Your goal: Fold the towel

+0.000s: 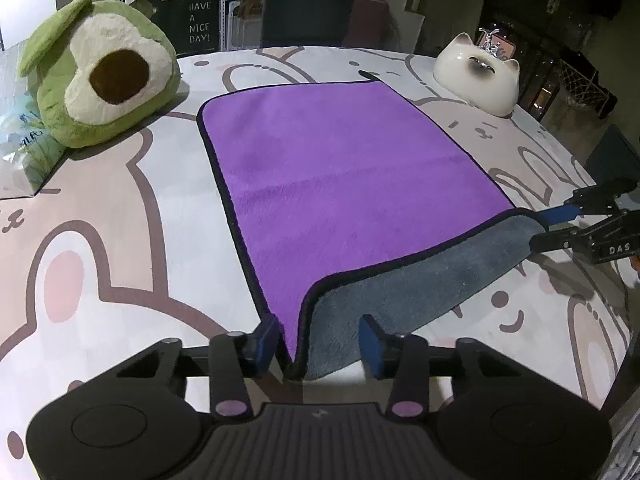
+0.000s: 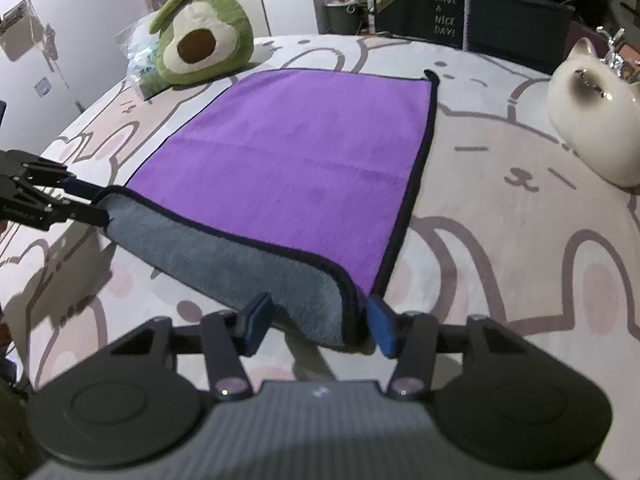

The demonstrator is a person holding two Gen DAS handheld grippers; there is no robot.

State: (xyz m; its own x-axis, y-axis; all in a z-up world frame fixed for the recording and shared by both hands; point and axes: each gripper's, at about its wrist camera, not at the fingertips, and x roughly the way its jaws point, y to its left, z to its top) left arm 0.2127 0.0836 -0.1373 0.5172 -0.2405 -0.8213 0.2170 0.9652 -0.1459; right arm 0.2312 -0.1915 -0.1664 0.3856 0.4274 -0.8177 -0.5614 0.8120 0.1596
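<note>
A purple towel [image 1: 340,168] with a grey underside and dark trim lies on the table; it also shows in the right wrist view [image 2: 292,160]. Its near edge is lifted and turned up, so the grey side [image 1: 400,284] shows. My left gripper [image 1: 320,340] stands open around the near left corner, with the cloth between its blue pads. My right gripper [image 2: 316,320] stands open around the near right corner. In the left wrist view the right gripper [image 1: 556,224] sits at that corner; in the right wrist view the left gripper [image 2: 92,204] sits at the other.
A green avocado plush [image 1: 100,72] sits at the far left with a plastic bag [image 1: 20,148] beside it. A white cat-shaped ceramic [image 1: 478,72] sits at the far right. The table has a bunny-print cloth [image 1: 120,240]. Dark boxes stand behind the table.
</note>
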